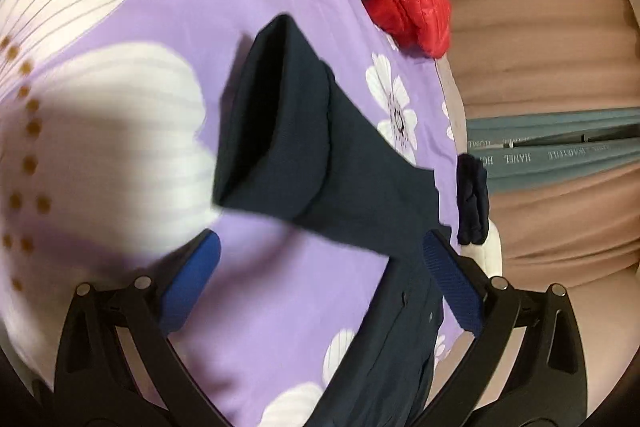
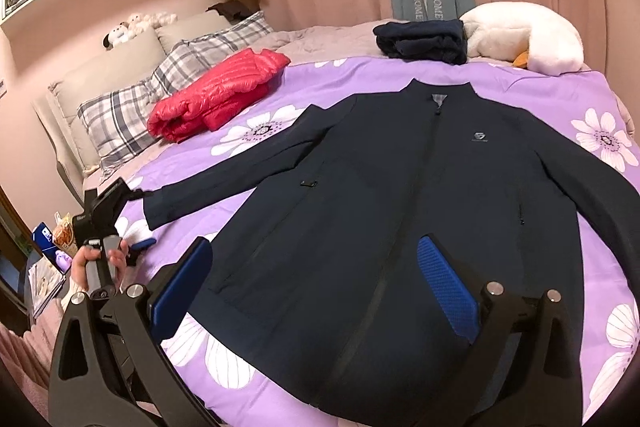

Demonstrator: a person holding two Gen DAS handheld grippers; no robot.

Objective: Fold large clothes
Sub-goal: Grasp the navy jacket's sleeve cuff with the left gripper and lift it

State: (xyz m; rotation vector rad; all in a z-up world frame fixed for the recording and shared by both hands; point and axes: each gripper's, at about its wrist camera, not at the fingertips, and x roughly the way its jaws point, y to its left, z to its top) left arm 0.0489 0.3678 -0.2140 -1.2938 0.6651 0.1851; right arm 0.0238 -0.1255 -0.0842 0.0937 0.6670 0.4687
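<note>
A navy zip jacket lies flat, front up, on the purple flowered bedspread, sleeves spread out. My right gripper hovers open over its lower hem, one blue pad on each side of the zipper, holding nothing. In the left wrist view the jacket's sleeve cuff lies just ahead of my left gripper. That gripper is open, with the sleeve running past its right finger. In the right wrist view a hand holds the left gripper beside the cuff.
A folded red puffer jacket lies near plaid pillows. A folded navy garment sits beside a white plush toy at the far edge of the bed. Pink curtains and a shelf stand behind.
</note>
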